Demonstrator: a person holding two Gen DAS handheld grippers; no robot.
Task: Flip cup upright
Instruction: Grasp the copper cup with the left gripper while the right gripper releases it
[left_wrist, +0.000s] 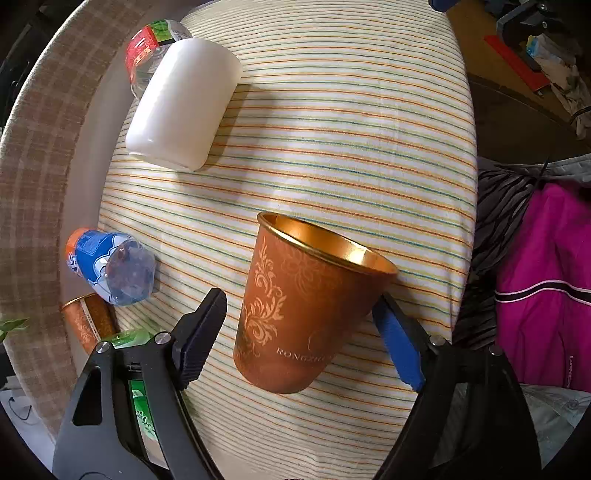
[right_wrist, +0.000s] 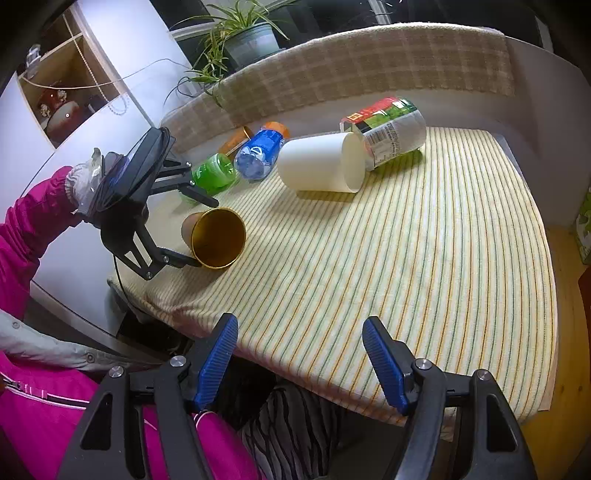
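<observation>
Left wrist view: cup (left_wrist: 295, 314), brown with pale scrollwork, gold inside, lying tilted on the striped cloth (left_wrist: 332, 129) between the spread fingers of the left claw (left_wrist: 299, 314); right finger at its rim, left finger apart.

Right wrist view: cup (right_wrist: 216, 236) near the counter's (right_wrist: 532, 406) left edge, mouth facing the camera. Right claw (right_wrist: 299, 354) spread, holding nothing. White cup (right_wrist: 319, 166) and bottles on their sides behind; potted plant (right_wrist: 243, 37) beyond.

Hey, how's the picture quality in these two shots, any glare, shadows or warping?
Left wrist view: strong fisheye bending of the cloth stripes; bright glare inside the brown cup near its rim; the white cup is nearly washed out. Right wrist view: the same curving toward the edges, soft shadows beside the white cup, dark vignette in the corners; focus is sharp.
</observation>
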